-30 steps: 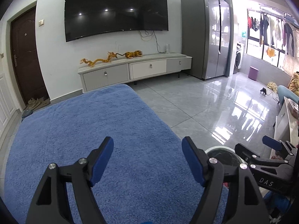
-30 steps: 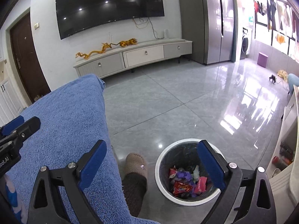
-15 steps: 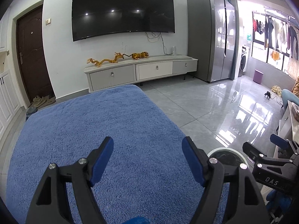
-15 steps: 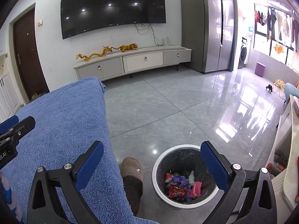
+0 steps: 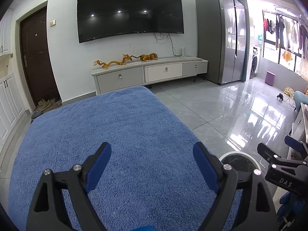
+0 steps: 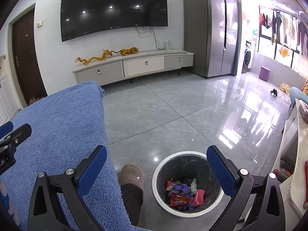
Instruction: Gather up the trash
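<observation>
The left tool [image 5: 152, 161] hangs over the blue towel [image 5: 107, 134], its jaws just widened, nothing between them. The right tool [image 6: 156, 163] gapes empty above the bin [image 6: 163, 202] on the floor, beside a slipper [image 6: 131, 174]. Inside the bin lie crumpled wrappers [image 6: 182, 193], red, purple and pink.

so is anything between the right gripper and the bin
Nothing visible. The right gripper is open and empty above the bin, whose mouth is uncovered with wrappers inside. The slipper sits beside it, not over it.
</observation>
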Demonstrator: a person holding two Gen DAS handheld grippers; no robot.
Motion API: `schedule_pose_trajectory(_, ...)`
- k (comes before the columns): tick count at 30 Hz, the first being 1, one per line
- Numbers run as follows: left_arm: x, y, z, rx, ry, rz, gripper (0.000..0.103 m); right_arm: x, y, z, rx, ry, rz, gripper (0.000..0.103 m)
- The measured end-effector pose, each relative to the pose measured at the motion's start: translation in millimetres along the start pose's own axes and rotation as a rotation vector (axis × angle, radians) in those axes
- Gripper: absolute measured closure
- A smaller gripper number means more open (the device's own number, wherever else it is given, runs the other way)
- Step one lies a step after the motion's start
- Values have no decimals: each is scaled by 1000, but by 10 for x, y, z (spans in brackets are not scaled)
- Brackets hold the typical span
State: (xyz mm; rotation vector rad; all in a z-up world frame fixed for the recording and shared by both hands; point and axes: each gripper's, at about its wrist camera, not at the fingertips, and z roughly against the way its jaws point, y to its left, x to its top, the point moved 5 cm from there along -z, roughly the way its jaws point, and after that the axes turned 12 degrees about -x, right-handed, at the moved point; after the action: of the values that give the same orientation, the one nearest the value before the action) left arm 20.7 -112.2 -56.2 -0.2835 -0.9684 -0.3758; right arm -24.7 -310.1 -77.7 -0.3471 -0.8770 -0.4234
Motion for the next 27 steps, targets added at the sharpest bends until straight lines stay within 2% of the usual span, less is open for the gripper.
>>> schedule_pose_trajectory(27, -24, 255, 36, 41, -16, 26, 10, 67, -27, 68, -43, -36, 20, 1)
